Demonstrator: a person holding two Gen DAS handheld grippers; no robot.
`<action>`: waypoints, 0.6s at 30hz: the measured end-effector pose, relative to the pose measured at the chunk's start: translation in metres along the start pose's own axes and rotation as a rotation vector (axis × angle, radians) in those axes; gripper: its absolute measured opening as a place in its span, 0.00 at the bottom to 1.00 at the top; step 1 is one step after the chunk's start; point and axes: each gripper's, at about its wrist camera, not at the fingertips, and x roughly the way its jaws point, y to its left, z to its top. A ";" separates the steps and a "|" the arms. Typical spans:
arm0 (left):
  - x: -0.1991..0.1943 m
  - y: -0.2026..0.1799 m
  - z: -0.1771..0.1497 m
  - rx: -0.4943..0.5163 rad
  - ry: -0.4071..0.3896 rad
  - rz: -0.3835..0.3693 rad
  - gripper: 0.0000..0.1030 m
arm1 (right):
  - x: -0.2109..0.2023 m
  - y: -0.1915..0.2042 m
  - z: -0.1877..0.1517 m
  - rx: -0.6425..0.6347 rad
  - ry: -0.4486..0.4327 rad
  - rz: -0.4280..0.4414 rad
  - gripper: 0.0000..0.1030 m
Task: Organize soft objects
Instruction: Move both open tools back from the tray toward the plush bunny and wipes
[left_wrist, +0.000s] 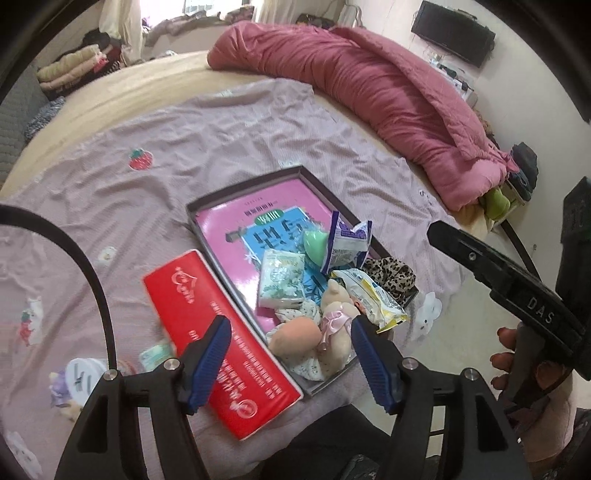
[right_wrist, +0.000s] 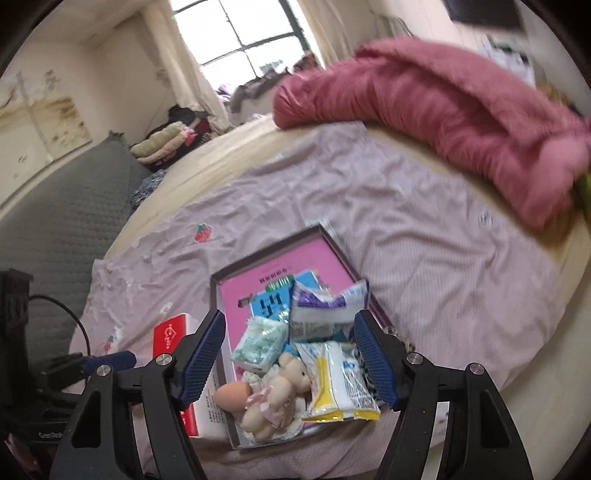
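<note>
The bed (left_wrist: 155, 85) carries a wrinkled lilac sheet (left_wrist: 258, 129), with a rolled pink quilt (left_wrist: 388, 92) lying at one o'clock. On the sheet sits a shallow box (left_wrist: 192, 214) with a pink printed liner, and the soft things are heaped in its near end: a purple-and-white packet (left_wrist: 347, 243), a yellow-and-white packet (left_wrist: 373, 295), a tissue pack (left_wrist: 282, 282), a leopard-print cloth (left_wrist: 391, 275), a plush doll (left_wrist: 334, 332), a green sponge (left_wrist: 314, 242) and a peach sponge (left_wrist: 299, 332). A red carton (left_wrist: 221, 343) leans against the box at nine o'clock, outside it. The sorting looks nearly done; a small pack (left_wrist: 155, 356) and other bits at eight o'clock seem left. The left tongs (left_wrist: 291, 338) and right tongs (right_wrist: 290, 332) both gape, holding nothing.
</note>
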 end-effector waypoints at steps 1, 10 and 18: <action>-0.004 0.001 -0.001 -0.001 -0.007 0.006 0.67 | -0.005 0.007 0.001 -0.026 -0.020 0.001 0.71; -0.054 0.034 -0.022 -0.047 -0.094 0.058 0.71 | -0.039 0.071 0.003 -0.199 -0.155 0.046 0.73; -0.096 0.083 -0.046 -0.117 -0.151 0.111 0.72 | -0.048 0.129 -0.006 -0.324 -0.167 0.124 0.73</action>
